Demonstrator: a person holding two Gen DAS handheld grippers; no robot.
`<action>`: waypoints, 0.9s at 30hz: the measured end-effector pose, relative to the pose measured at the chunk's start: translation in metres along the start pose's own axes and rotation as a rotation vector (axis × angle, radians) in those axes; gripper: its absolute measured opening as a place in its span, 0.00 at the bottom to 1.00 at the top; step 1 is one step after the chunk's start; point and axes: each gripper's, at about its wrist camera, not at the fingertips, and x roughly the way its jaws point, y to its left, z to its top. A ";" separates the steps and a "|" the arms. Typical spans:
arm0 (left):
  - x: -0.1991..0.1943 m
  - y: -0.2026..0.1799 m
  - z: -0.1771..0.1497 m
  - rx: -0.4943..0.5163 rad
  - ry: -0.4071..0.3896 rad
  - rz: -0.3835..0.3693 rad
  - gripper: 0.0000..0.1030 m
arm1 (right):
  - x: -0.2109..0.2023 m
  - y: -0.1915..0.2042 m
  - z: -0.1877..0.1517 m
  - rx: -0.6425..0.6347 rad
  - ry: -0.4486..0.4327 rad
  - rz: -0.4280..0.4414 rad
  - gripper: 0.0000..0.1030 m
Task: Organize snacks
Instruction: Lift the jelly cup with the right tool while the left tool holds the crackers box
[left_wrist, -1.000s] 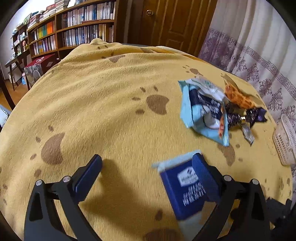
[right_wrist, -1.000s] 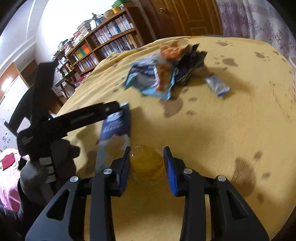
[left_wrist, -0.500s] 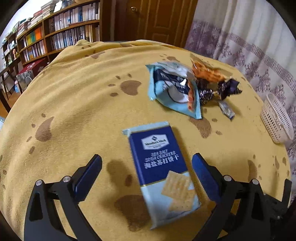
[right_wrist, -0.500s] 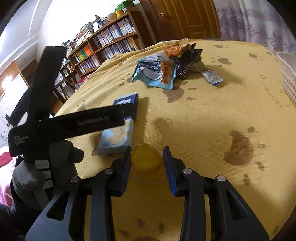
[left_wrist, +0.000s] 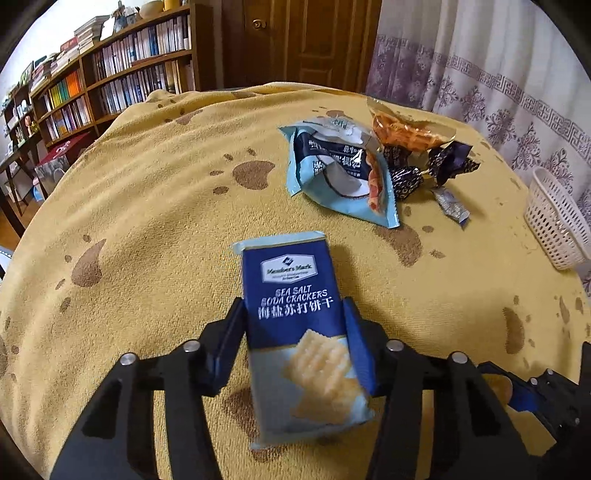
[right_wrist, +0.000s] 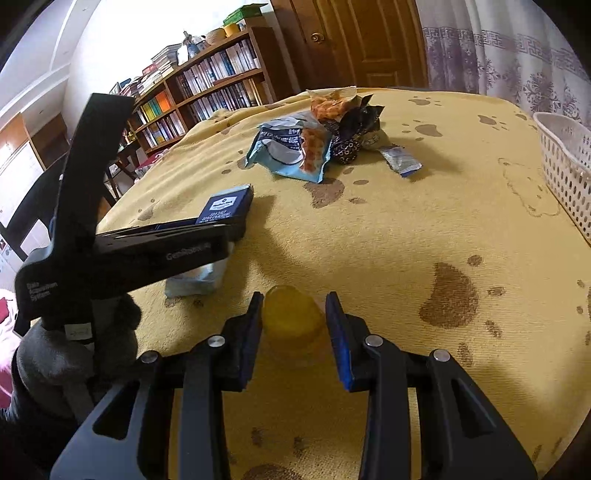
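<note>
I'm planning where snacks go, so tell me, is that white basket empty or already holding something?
Looks empty: the white basket shows only bare mesh walls inside. Its far part runs out of frame, so that portion cannot be told.

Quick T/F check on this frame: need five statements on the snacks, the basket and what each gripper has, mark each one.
1. The cracker pack lies between the left gripper's fingers. True; the jaws are closing on it.
2. The right gripper holds a yellow jelly cup. True.
3. The white basket is full of snacks. False: none show in the part of it in view.
4. The light blue bag sits inside the basket. False: it lies on the yellow cloth in the snack pile.
5. The cracker pack is red. False: it is dark blue and pale blue.
</note>
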 end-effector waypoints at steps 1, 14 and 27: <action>-0.001 -0.001 0.000 0.001 -0.004 -0.001 0.50 | -0.001 -0.001 0.001 0.003 -0.002 -0.003 0.34; -0.024 -0.014 0.007 0.043 -0.067 -0.012 0.49 | -0.020 -0.017 0.011 0.044 -0.065 -0.034 0.34; -0.035 -0.030 0.008 0.084 -0.092 -0.012 0.48 | -0.049 -0.056 0.022 0.130 -0.143 -0.099 0.34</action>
